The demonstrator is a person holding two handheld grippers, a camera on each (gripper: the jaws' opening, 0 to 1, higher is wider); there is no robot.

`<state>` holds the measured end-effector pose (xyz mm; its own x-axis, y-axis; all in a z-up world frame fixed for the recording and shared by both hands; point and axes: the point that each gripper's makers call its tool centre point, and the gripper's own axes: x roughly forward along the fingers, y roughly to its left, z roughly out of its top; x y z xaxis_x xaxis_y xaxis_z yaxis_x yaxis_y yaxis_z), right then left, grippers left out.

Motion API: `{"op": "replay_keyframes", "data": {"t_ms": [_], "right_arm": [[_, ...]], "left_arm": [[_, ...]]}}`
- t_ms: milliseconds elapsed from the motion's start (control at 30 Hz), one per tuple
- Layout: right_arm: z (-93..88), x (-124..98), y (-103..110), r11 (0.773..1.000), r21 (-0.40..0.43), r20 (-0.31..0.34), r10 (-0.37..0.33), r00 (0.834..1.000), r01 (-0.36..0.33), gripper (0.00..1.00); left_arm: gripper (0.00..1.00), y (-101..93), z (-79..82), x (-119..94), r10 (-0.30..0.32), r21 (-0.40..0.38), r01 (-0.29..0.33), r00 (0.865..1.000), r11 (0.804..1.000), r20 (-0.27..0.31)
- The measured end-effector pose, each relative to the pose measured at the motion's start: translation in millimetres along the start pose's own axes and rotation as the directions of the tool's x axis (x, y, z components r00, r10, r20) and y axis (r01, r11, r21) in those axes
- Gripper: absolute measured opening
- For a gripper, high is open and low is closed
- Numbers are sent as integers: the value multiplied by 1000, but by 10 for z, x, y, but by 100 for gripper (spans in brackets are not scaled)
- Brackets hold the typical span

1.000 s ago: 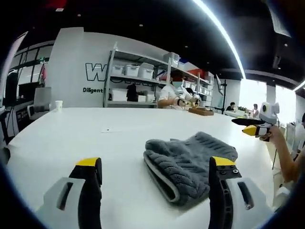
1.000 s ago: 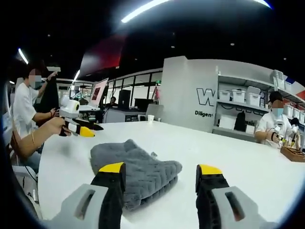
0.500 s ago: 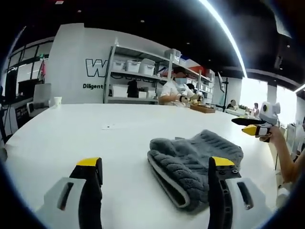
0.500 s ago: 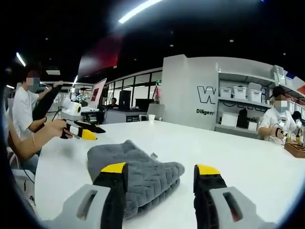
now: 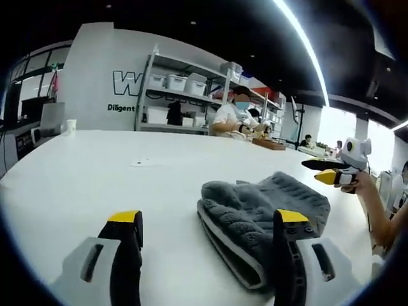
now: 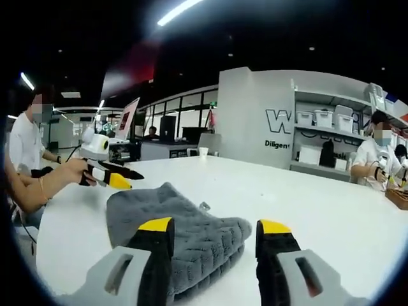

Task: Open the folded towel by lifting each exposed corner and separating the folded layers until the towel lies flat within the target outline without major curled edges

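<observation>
A grey folded towel (image 5: 261, 207) lies in a thick bundle on the white table (image 5: 95, 178), its layered folded edge facing the left gripper view. My left gripper (image 5: 207, 220) hovers low over the table just short of it, jaws wide open and empty, the right jaw overlapping the towel's near edge. The right gripper (image 5: 322, 171), in a person's hand, hangs beyond the towel's far right side. In the right gripper view the towel (image 6: 146, 204) lies ahead and left; my right gripper (image 6: 215, 226) is open and empty at its near corner. The left gripper (image 6: 121, 177) is held at the far left.
A small white tag (image 5: 143, 163) lies on the table further back, and a cup (image 5: 70, 125) stands at the far left edge. Shelves with white bins (image 5: 185, 86) line the back wall, where a person (image 5: 236, 118) works at another table. Broad table surface stretches left of the towel.
Both cameras have sunk lower and moved slightly closer to the towel. The towel keeps its shape and place. Both grippers stay open.
</observation>
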<state>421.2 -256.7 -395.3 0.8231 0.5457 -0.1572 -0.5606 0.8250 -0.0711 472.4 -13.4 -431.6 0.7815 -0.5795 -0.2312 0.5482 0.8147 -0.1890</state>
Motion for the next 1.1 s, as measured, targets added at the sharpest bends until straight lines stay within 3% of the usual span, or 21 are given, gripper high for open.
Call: {"op": "replay_keyframes", "data": {"t_ms": [567,800,967,1100], "right_arm": [[-240,249,-104,1000,4,-67,-17,998,17,44],[-350,289,-131,999,36,-88,-11,996,14,41],[-374,308,-119,996,90,-72,9,997,-2,37],[-365,301,-90,995,99,-64,17,998,-11,34]], "left_arm": [[66,51,-77,297,-35,-62,33,999,998,-25],[51,-33,-169,407,-80,-106,76,996,992,-39],[39,-145,-223,413,-123,-177,116,992,977,-34],[34,-199,-226,397,-133,-186,126,991,974,-29]]}}
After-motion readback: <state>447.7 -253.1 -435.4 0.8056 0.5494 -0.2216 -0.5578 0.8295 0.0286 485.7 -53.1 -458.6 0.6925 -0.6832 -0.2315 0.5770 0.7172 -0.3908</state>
